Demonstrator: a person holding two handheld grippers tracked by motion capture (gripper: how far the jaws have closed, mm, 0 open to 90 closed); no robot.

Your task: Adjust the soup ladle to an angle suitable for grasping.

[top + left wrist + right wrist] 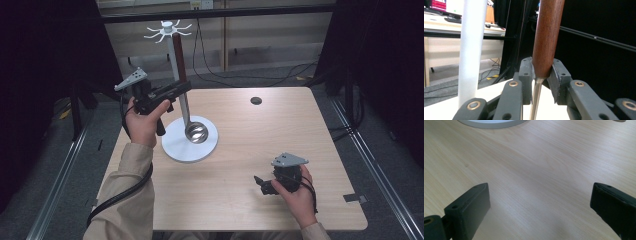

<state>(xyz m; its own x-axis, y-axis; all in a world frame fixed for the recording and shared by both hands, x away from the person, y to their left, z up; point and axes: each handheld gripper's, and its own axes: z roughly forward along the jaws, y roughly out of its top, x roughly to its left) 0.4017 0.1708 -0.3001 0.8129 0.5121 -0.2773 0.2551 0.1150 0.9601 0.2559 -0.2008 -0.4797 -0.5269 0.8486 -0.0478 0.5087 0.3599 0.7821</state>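
Pale wooden table [240, 150]: beside the white stand [172, 55], the ladle [196, 132] is clamped by the left gripper [176, 88], still unhung; the right gripper [261, 184] is kept open, empty.

A ladle [187, 107] with a dark brown wooden handle and a steel bowl stands nearly upright, its bowl apparently resting on the round white stand base [175, 147], towards the table's [240, 150] left edge.
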